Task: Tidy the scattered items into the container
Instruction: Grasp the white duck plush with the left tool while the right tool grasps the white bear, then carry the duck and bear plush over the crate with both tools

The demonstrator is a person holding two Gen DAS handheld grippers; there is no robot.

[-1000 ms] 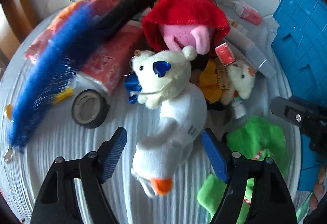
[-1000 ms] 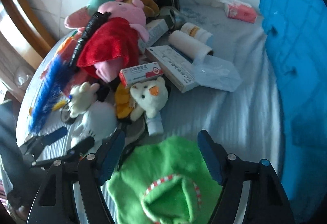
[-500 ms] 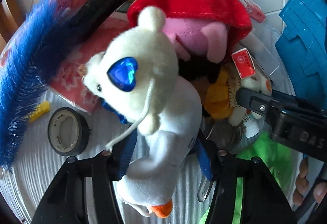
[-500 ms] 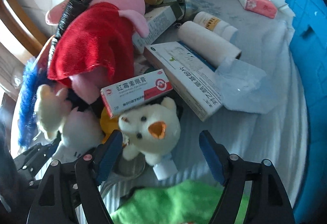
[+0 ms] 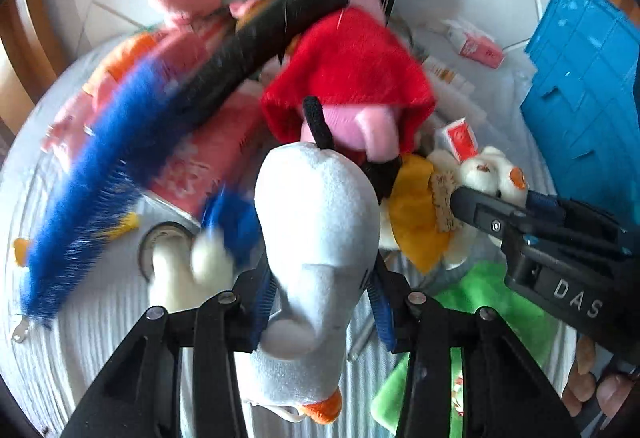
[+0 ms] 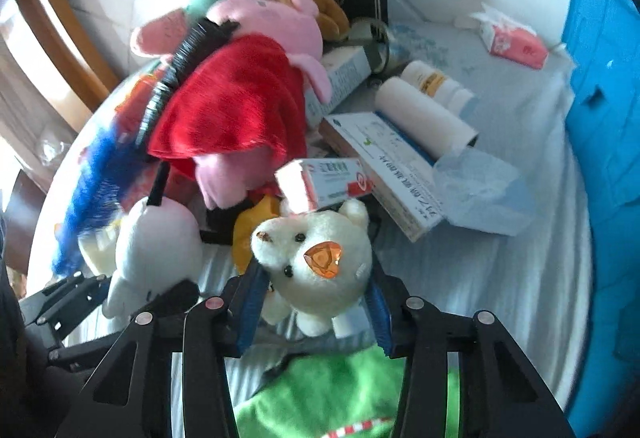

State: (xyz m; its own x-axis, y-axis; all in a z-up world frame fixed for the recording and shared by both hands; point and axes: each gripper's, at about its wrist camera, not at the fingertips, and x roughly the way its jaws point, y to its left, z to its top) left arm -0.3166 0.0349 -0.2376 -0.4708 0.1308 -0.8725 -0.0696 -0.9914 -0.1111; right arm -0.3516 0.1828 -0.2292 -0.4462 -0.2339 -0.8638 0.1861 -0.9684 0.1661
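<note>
Now both down-tilted claws, just closing: left claw (image 5: 322, 300) pinches white plush (image 5: 316, 222), right claw (image 6: 314, 312) cream bear (image 6: 316, 262).

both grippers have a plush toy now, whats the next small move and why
Probably lift both straight up, then carry them right toward the blue container. The left gripper, jaws just closed, pinches the white plush; the right gripper, also just closed, pinches the cream bear, which sits under the red-and-white box.

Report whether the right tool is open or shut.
Shut on the cream bear: the right tool's blue pads, which have just been closing, press both its sides.
</note>
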